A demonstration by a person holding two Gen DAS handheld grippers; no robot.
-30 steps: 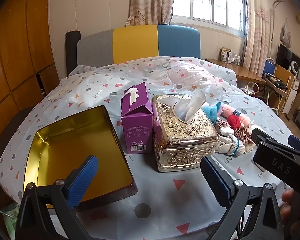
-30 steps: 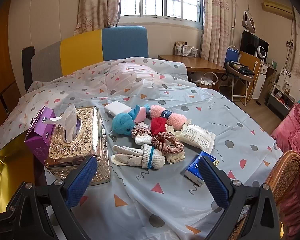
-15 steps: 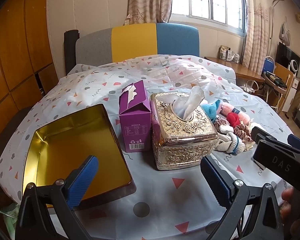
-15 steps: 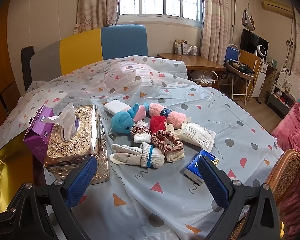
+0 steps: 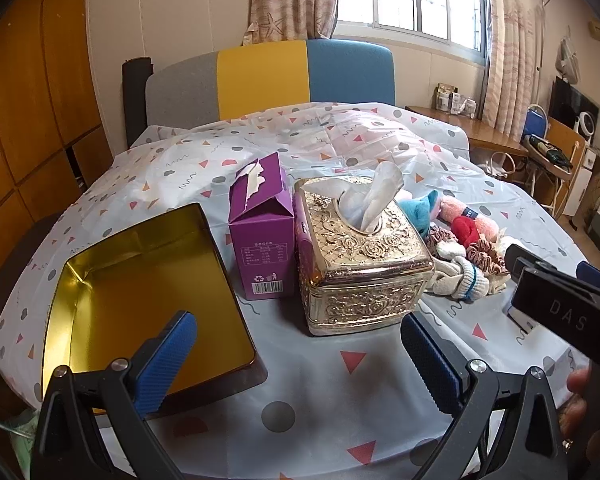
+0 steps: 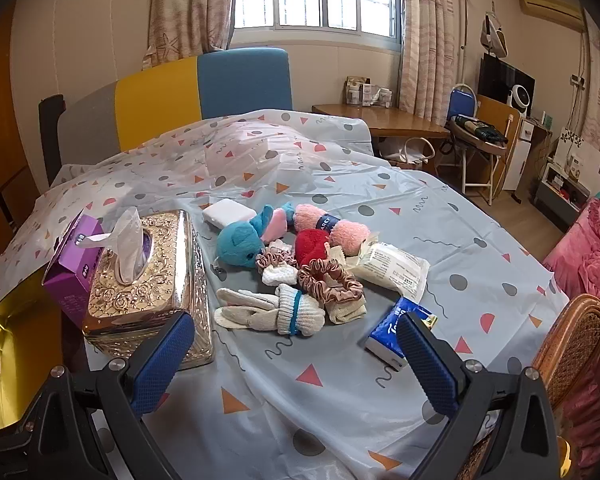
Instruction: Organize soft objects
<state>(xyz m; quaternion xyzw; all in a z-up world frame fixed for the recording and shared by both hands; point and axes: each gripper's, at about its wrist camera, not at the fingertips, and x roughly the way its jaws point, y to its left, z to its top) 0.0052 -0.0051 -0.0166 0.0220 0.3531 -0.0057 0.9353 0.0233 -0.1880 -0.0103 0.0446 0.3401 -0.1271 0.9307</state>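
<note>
The tabletop (image 6: 340, 368) wears a pale grey-blue cover scattered with pink and orange triangles, grey dots and dark squiggles, and on it stand a gold embossed tissue box (image 5: 360, 256) with a floral relief, a purple carton (image 5: 262, 236) and a tin (image 5: 140, 304) with a shiny yellow-gold inside. The soft things are a teal plush toy (image 6: 240, 246), a pink roll (image 6: 332, 226) (banded in navy), a red plush piece (image 6: 312, 244), dusty-pink scrunchies (image 6: 328, 280) and cream gloves (image 6: 272, 310) with a teal stripe at the cuff. Both pairs of jaws carry blue textured pads on black frames.
</note>
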